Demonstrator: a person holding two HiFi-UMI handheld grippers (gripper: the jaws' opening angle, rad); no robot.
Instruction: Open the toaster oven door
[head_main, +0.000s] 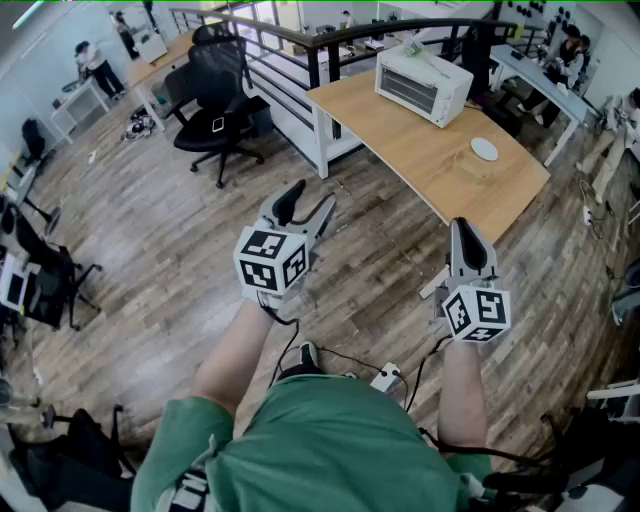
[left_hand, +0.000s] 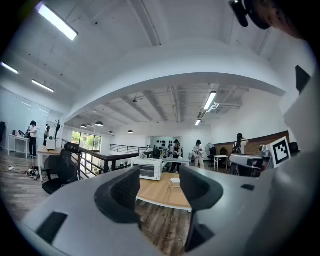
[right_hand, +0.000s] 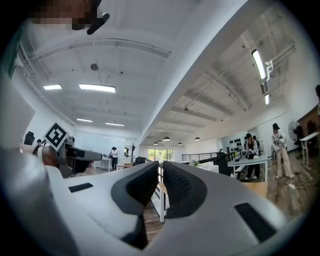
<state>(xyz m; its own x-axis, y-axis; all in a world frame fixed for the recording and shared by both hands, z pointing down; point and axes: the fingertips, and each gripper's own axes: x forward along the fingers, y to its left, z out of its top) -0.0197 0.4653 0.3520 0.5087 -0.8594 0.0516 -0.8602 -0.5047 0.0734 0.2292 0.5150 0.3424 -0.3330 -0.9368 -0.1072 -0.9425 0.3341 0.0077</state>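
Task status: not started, as far as the views show. Toaster oven (head_main: 423, 84) sits at the far end of the wooden counter (head_main: 400, 145), well apart from the person, who stands on the plank floor (head_main: 170, 230) with open floor between them and the counter's near edge. Oven door reads as closed: the front panel stands upright and flush in both the head view and the left gripper view; the handle is too small to make out. Left gripper (head_main: 312, 200): jaws spread, released, nothing between them; the oven shows far off through the gap, so this gripper points roughly toward it. Right gripper (head_main: 466, 232): jaws drawn almost together, only a thin slit left, nothing in it; it is aimed left of the oven, toward a white counter leg and railing. Neither gripper touches anything. A small white dish (head_main: 484, 149) lies on the counter nearer the person than the oven, clear of the door's front. Judged remaining: approach the counter, bring one gripper to the door's top edge or handle, close on it, and swing the door down. Essentially the whole task is left.
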